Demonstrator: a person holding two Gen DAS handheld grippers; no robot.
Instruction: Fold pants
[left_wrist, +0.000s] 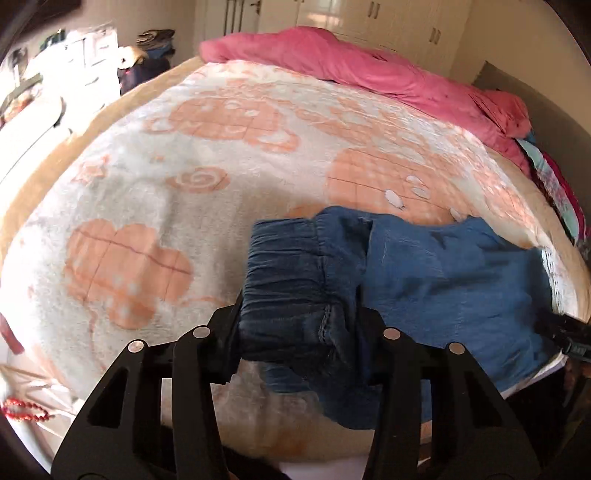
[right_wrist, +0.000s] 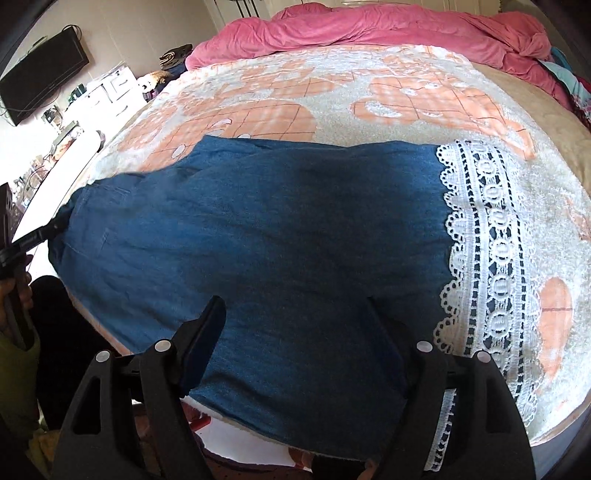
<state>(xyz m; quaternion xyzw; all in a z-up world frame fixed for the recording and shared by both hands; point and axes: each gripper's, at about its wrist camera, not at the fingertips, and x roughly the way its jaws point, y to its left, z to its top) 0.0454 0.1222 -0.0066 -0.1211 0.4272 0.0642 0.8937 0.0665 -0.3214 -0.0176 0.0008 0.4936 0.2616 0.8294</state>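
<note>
Across the white-and-peach fleece blanket (right_wrist: 369, 74) on our bed lie blue denim pants with lace hem (right_wrist: 258, 229). Our left tool (left_wrist: 299, 325) grips their gathered waistband at 6 o'clock; our right tool (right_wrist: 295, 314) stands open over the cloth.

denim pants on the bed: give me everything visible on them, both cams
The denim pants are blue, soft, lightly creased cloth, lying mostly flat on the peach-and-white blanket near the bed's front edge. A white lace hem trims the leg end. The gathered elastic waistband is bunched and lifted between the left gripper's fingers. The right gripper stands open over the leg cloth near the front edge.
</note>
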